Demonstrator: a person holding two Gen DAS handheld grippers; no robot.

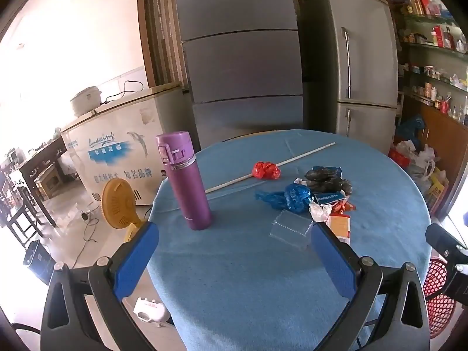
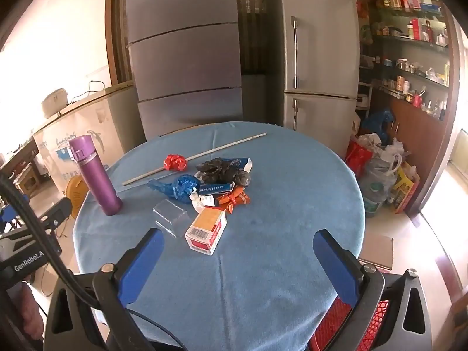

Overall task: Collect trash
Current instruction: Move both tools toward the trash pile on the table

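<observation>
The trash lies in a loose heap just above the middle of both views, on the blue cloth of the round bench (image 2: 263,263). In the right wrist view, a red-and-white box (image 2: 206,230) lies nearest the camera, with a clear plastic box (image 2: 171,216) just left of it. Behind them are a white wad (image 2: 200,201), an orange wrapper (image 2: 234,199), a crumpled blue bag (image 2: 178,187), a blue carton (image 2: 216,187) and a black bag (image 2: 222,171). A red wad (image 2: 175,162) lies farther back, touching a long white stick (image 2: 199,155) that runs diagonally toward the upper right. A purple flask (image 2: 95,175) stands upright at the left edge of the bench, apart from the heap.

The left hand-held gripper (image 1: 234,260) fills the bottom of the left wrist view, its blue pads spread wide with nothing between them but bare cloth; the clear plastic box (image 1: 289,229) lies just beyond its right pad. The right hand-held gripper (image 2: 238,266) is likewise wide apart and empty, low in its own view, short of the heap.

A red basket (image 2: 351,324) shows at lower right, below the bench edge. Grey fridges (image 2: 318,58) stand behind the bench, shelves (image 2: 409,44) fill the upper right, and bags (image 2: 377,163) sit on the floor at right. A white chest freezer (image 1: 117,152) and a yellow fan (image 1: 118,201) are at left.
</observation>
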